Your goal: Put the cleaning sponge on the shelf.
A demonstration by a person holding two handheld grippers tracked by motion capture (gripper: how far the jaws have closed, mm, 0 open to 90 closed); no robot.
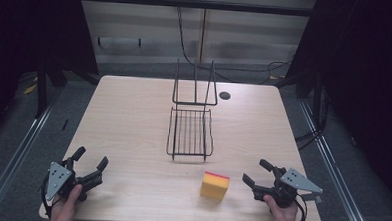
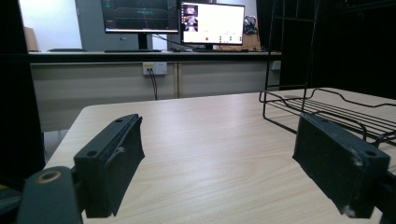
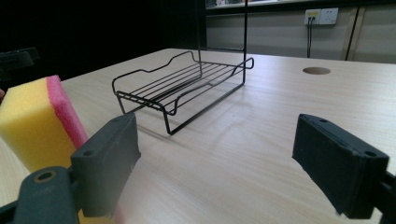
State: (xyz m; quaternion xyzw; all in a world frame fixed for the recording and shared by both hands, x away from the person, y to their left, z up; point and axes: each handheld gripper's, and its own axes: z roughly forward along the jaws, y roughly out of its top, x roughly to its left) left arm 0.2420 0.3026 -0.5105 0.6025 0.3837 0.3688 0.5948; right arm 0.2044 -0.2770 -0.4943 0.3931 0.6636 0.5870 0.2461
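From above, my hands come in at the near edge of the worktop (image 1: pixel 133 118), each holding a tool low and level. My left tool (image 1: pixel 92 167) sits at the near left corner, jaws spread wide with nothing between them. My right tool (image 1: pixel 257 173) sits near the right corner, also wide and empty, pointing toward the sponge (image 1: pixel 214 185). The sponge stands close beside it, a yellow block with a pink-red top face, just in front of the black wire rack (image 1: pixel 190 133).

Along my left tool (image 2: pixel 217 163), the jaws stand far apart over bare wood, the rack (image 2: pixel 327 109) off to the right.

Along my right tool (image 3: pixel 215 163), the jaws gape wide; the sponge (image 3: pixel 32 121) sits just outside the left jaw, apart from the rack (image 3: pixel 182 86) beyond.
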